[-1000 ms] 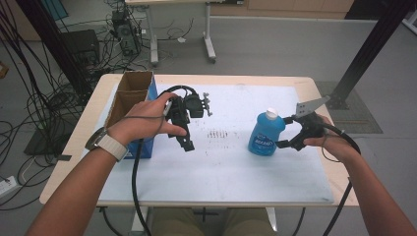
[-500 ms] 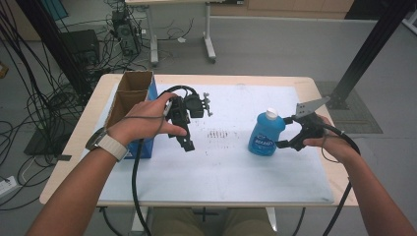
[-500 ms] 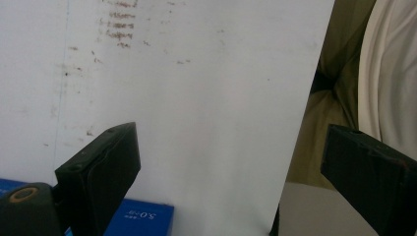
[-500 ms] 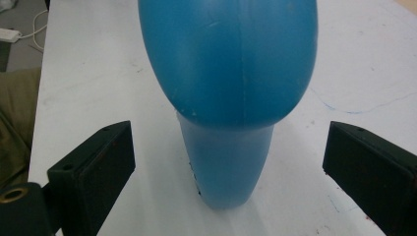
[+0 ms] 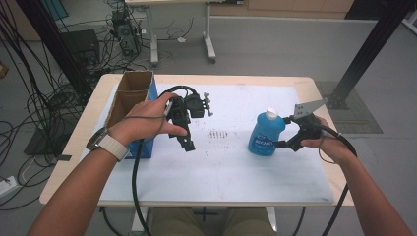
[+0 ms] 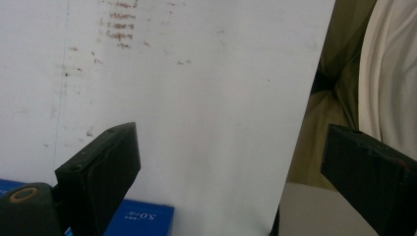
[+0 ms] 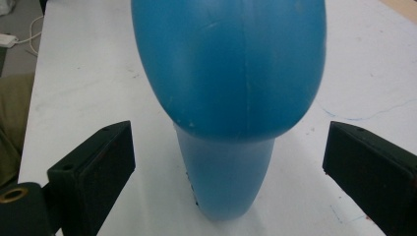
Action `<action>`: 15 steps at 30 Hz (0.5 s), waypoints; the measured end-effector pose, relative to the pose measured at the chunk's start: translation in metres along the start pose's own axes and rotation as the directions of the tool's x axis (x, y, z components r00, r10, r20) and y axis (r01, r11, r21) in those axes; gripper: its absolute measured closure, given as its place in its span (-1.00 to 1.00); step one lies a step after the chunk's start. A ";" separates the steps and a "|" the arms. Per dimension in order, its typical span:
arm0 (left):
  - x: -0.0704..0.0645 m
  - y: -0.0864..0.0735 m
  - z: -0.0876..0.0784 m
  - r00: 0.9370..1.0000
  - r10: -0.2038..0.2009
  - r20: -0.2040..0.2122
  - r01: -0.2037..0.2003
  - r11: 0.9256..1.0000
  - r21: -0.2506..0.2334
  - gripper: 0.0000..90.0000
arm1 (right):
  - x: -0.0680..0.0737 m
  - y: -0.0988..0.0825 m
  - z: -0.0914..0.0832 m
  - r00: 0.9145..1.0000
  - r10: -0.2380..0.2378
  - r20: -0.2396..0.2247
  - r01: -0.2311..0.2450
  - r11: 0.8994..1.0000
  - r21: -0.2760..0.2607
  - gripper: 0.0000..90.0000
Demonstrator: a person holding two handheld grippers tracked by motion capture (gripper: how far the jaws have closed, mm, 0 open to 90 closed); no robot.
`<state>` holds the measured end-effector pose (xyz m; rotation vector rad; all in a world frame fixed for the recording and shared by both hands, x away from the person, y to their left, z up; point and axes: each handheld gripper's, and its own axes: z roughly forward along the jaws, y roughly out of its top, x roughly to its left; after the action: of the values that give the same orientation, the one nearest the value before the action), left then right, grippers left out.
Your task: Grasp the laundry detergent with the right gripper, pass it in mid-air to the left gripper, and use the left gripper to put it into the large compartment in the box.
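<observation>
Blue bottle [image 5: 265,135] stands upright near the table's [image 5: 231,194] right edge, and I have my right gripper [image 5: 285,142] spread wide around its lower body, apparently not touching yet. My left gripper [image 5: 188,144] hovers open by the box [image 5: 129,96]. If I close off-centre, the rounded plastic could squirt sideways or tip over.

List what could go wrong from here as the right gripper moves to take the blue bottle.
1. The right gripper stands open around the bottle; its rounded sides could slip from the jaws as they close.
2. The bottle stands upright and narrow at the base; a nudge might tip it.
3. The left gripper hangs open beside the box and could knock it.
</observation>
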<state>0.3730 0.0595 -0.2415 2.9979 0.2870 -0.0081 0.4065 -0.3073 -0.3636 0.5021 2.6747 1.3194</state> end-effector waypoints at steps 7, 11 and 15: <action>0.000 0.001 0.001 1.000 0.004 0.002 -0.004 1.000 0.000 -0.81 | 0.001 -0.002 0.008 1.000 0.003 0.003 -0.003 1.000 -0.018 -0.87; 0.000 0.001 0.002 1.000 -0.001 0.002 0.001 1.000 -0.005 -0.81 | 0.002 -0.003 0.012 1.000 0.003 -0.001 -0.003 1.000 -0.027 -0.86; 0.000 0.001 0.001 1.000 0.001 0.002 -0.001 1.000 -0.002 -0.81 | 0.000 -0.004 0.016 1.000 0.008 0.003 -0.008 0.999 -0.047 -0.86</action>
<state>0.3731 0.0585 -0.2429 2.9960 0.2853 -0.0103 0.4092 -0.2971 -0.3767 0.5097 2.6345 1.3789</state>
